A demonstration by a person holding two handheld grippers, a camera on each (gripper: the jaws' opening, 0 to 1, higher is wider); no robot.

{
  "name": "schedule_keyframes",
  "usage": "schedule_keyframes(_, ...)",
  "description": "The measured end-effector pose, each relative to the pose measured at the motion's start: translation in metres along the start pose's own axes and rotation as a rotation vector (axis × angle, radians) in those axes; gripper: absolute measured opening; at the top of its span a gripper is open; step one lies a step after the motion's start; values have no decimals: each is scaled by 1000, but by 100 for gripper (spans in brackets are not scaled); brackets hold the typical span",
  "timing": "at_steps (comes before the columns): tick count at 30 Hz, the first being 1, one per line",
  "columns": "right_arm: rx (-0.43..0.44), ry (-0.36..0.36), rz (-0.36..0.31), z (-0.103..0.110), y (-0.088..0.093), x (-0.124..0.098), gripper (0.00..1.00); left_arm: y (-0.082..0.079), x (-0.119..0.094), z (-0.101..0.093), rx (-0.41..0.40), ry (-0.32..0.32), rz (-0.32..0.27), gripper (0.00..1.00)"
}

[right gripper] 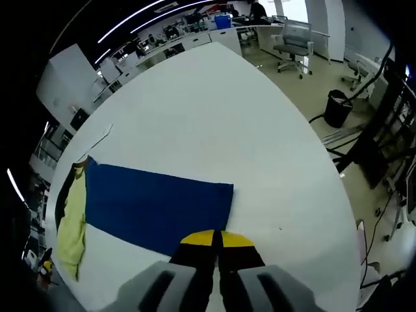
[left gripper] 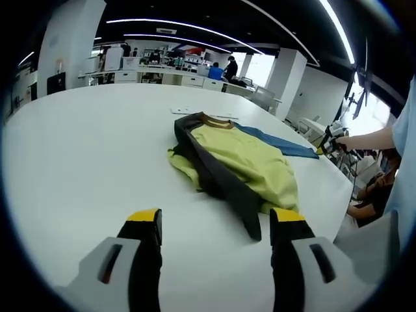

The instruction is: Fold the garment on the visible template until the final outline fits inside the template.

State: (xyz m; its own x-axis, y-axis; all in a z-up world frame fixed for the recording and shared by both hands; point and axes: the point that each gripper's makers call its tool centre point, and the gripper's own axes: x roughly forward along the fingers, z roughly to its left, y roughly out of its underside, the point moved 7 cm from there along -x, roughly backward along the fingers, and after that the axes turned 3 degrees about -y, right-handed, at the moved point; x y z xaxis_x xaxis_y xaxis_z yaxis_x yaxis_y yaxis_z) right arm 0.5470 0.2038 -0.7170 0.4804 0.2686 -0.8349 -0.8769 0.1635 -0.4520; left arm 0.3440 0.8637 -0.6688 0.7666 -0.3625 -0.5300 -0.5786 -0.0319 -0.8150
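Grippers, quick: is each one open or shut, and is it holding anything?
Left gripper: open, holding nothing, short of the garment.
Right gripper: shut; whether it pinches the blue sheet cannot be told.

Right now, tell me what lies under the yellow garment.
Under the garment a blue template lies flat on the white table; its far end sticks out beyond the garment. The part beneath the cloth is covered, so its outline there cannot be seen.
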Motion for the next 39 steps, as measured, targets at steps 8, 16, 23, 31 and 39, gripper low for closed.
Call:
schedule_keyframes(8, -94, -21, -69, 8, -6, 0, 22, 0, -2, 1, -7, -2, -4, 64)
schedule_keyframes(16, -291, -66, -154, 17, -15, 0, 71, 1, 0, 1, -8, 3, -8, 64)
schedule_keyframes(23, -359, -81, -220, 25, -21, -3, 100, 0, 0, 1, -11, 8, -10, 64)
schedule_keyframes(31, -393, -93, -227, 37, -20, -10, 100, 1, -1, 2, -18, 11, -12, 64)
schedule_keyframes(39, -502, -172, -252, 71, -16, -17, 100, 8, 1, 0, -22, 25, -4, 63)
